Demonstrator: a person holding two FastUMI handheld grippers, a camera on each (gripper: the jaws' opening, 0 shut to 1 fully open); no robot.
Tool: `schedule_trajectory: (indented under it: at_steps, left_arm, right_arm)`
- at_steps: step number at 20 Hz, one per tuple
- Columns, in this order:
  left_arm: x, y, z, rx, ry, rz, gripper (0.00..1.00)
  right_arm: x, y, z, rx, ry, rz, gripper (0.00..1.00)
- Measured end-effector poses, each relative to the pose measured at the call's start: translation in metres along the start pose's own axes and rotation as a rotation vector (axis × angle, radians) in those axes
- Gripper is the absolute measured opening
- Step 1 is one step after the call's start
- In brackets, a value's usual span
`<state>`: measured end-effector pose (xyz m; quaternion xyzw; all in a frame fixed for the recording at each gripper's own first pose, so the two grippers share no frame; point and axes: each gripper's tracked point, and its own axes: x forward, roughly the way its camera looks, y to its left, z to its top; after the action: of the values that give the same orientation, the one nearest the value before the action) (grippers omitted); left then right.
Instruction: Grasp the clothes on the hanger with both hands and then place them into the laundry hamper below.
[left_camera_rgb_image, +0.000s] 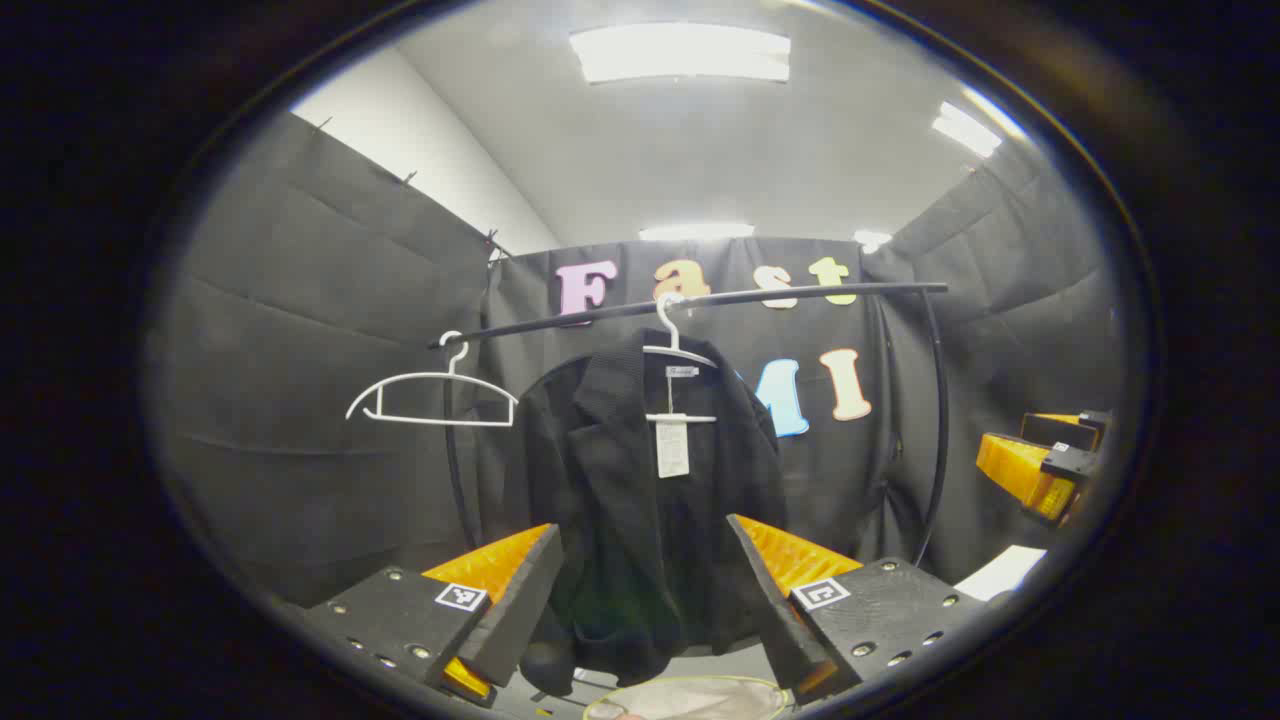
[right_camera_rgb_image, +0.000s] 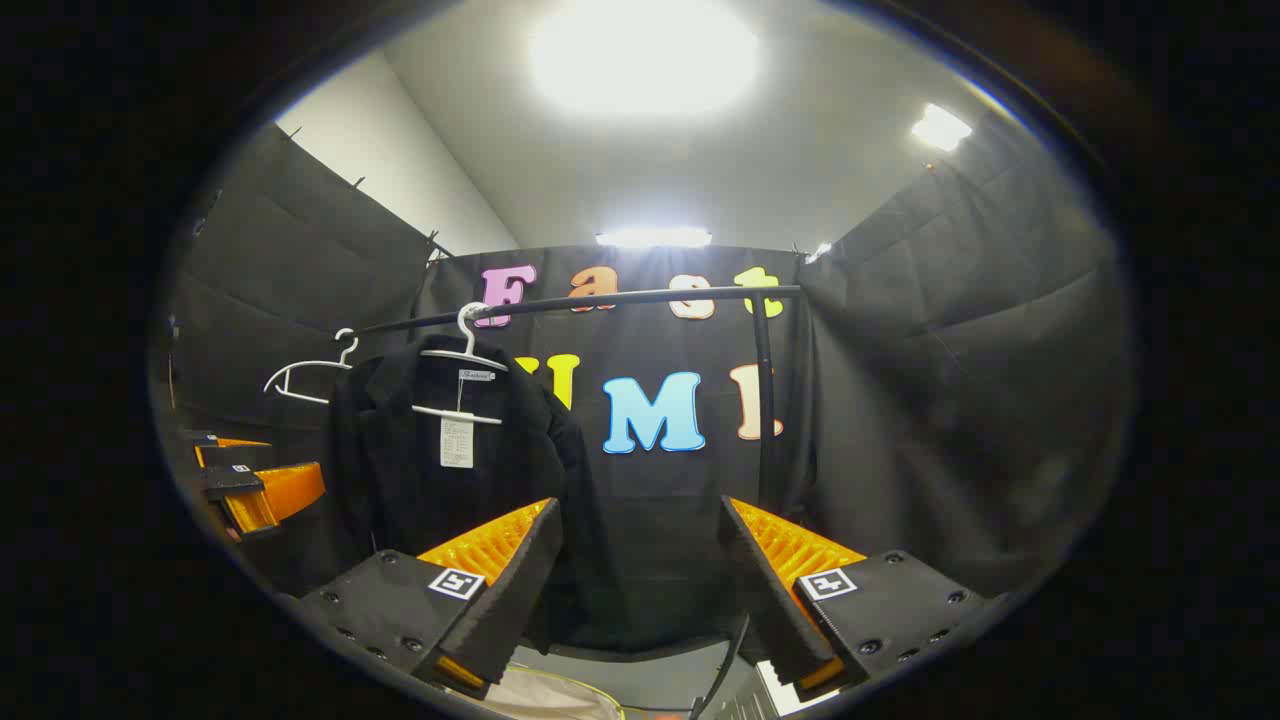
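The left gripper (left_camera_rgb_image: 645, 590) has its fingers spread wide and holding nothing, pointed level at the black jacket (left_camera_rgb_image: 640, 480), which hangs just ahead between them; the right gripper (right_camera_rgb_image: 640, 590), likewise spread and bare, faces the booth wall with the jacket off to its left side. Nothing of the task looks done: the jacket sits on its white hanger (left_camera_rgb_image: 678, 350) on the black rail (left_camera_rgb_image: 700, 298), beside an empty hanger (left_camera_rgb_image: 430, 395); the laundry hamper (left_camera_rgb_image: 690, 695) waits below, its pale rim showing, so grasping, lifting off and dropping in all remain.
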<state>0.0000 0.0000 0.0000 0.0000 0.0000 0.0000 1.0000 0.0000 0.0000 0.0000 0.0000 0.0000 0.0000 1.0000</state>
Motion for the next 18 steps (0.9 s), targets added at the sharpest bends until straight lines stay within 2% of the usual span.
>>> schedule_trajectory:
  at_steps: [6,18]
  left_arm:
    - [-0.007,0.008,0.004,-0.005,-0.017,0.029,0.94]
    - [-0.001,0.001,-0.002,0.008,0.003,-0.009,0.94]
  right_arm:
    - [-0.013,-0.01,-0.001,-0.007,0.011,-0.034,0.96]
    - [-0.018,-0.02,-0.01,0.001,0.04,-0.077,0.98]
